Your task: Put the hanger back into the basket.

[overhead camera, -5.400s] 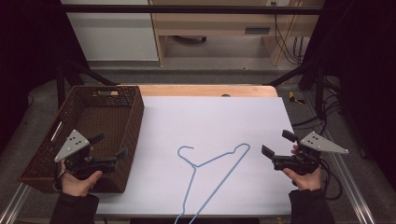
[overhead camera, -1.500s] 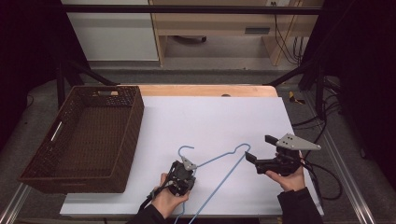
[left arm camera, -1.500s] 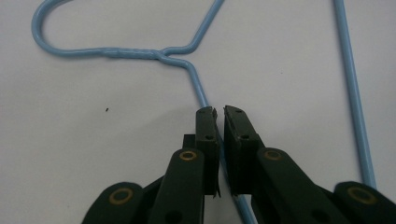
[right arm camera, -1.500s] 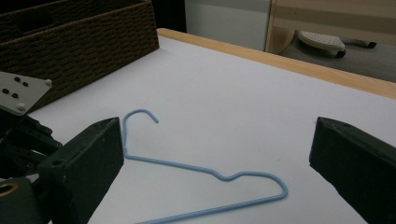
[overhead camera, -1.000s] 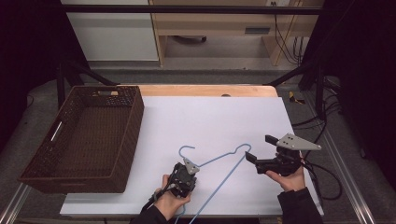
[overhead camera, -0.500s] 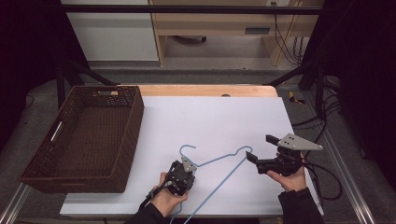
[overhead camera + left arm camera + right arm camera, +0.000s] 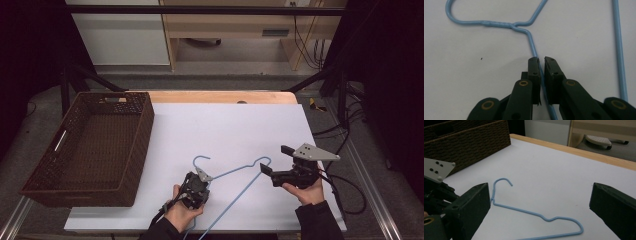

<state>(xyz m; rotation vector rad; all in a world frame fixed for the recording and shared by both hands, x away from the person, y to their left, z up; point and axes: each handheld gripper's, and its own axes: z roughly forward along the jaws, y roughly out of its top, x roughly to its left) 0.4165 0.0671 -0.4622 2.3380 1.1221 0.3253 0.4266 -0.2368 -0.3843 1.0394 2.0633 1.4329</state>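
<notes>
A blue wire hanger (image 7: 241,191) lies flat on the white table, hook pointing away from me. My left gripper (image 7: 196,184) sits over its neck. In the left gripper view the jaws (image 7: 540,60) are shut on the hanger's wire (image 7: 499,23) just below the twisted neck. My right gripper (image 7: 272,160) hovers at the hanger's right shoulder bend with its jaws wide open and nothing between them. The right gripper view shows the hanger (image 7: 524,210) lying between and beyond its open jaws (image 7: 540,188), with the left gripper's grey plate (image 7: 436,171) at the left edge.
A dark brown wicker basket (image 7: 145,125) stands empty on the table's left side, also seen as the basket (image 7: 474,142) at the far left. The white table top (image 7: 225,125) has a wooden strip along its far edge. Cables trail off to the right.
The left gripper has left the basket's side and come to the hanger's neck. The right gripper has moved left to the hanger's shoulder. Over the last second both barely moved.
</notes>
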